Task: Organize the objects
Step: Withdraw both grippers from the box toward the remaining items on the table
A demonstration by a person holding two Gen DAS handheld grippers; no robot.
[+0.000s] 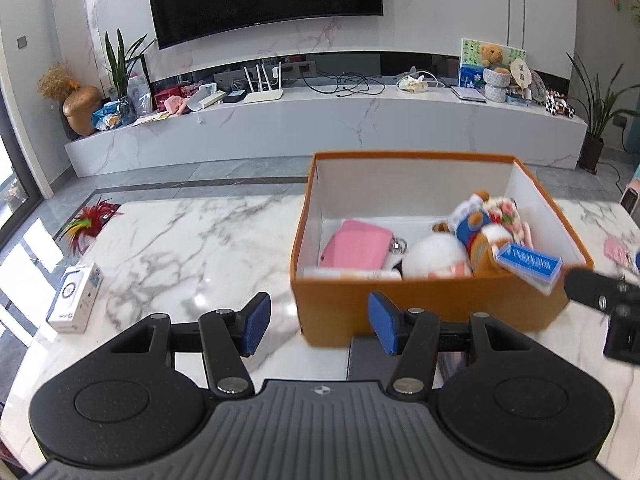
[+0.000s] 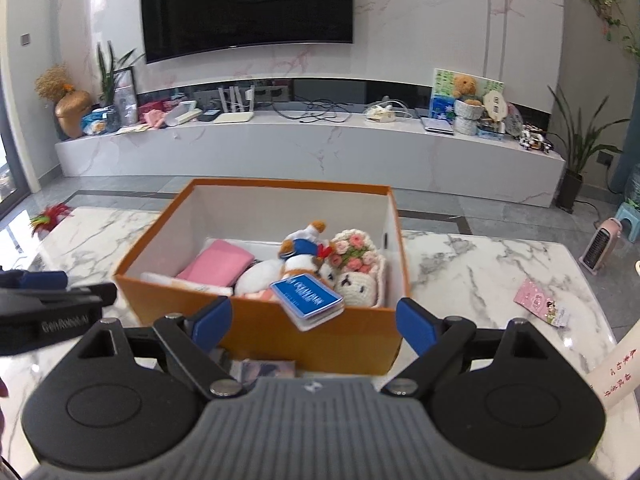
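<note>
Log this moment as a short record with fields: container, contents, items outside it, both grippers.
container: orange box, open top, on the marble table
contents: pink pouch, plush toys, crocheted doll
on near rim: blue card case, overhanging
outside box: white box and feather toy far left; pink packet right
left gripper: jaws open, empty
right gripper: jaws open, empty

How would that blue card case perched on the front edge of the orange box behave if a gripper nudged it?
The blue card case lies tilted over the orange box's front wall, partly overhanging, so a nudge would probably tip it in or out. Its clear cover looks glossy, so perhaps slippery. It seems flat and stiff, likely light.
</note>
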